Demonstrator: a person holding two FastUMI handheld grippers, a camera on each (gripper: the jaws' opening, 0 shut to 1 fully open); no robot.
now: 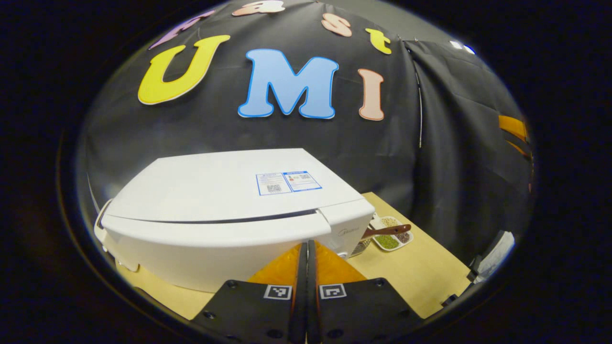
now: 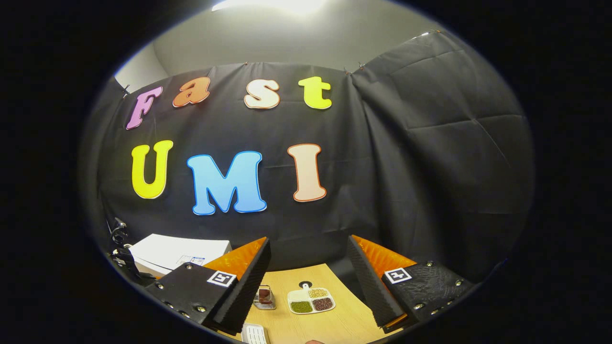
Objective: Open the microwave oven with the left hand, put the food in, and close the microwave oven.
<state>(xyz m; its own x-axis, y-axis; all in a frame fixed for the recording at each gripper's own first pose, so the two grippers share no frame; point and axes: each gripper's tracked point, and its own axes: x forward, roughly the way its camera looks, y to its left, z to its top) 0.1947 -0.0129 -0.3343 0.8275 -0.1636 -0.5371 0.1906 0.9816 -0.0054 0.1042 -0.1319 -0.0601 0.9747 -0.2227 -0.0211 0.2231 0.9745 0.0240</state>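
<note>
pressed together, my left gripper [image 1: 306,267] faces the white microwave oven [image 1: 229,215] at centre frame; my right gripper [image 2: 308,282] gapes above the divided food dish [image 2: 311,300].

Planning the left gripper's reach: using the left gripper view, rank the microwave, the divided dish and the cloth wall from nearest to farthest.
1. Microwave, just ahead of the left gripper, mostly left.
2. Divided dish, farther back on the right.
3. Cloth wall, behind everything.
</note>
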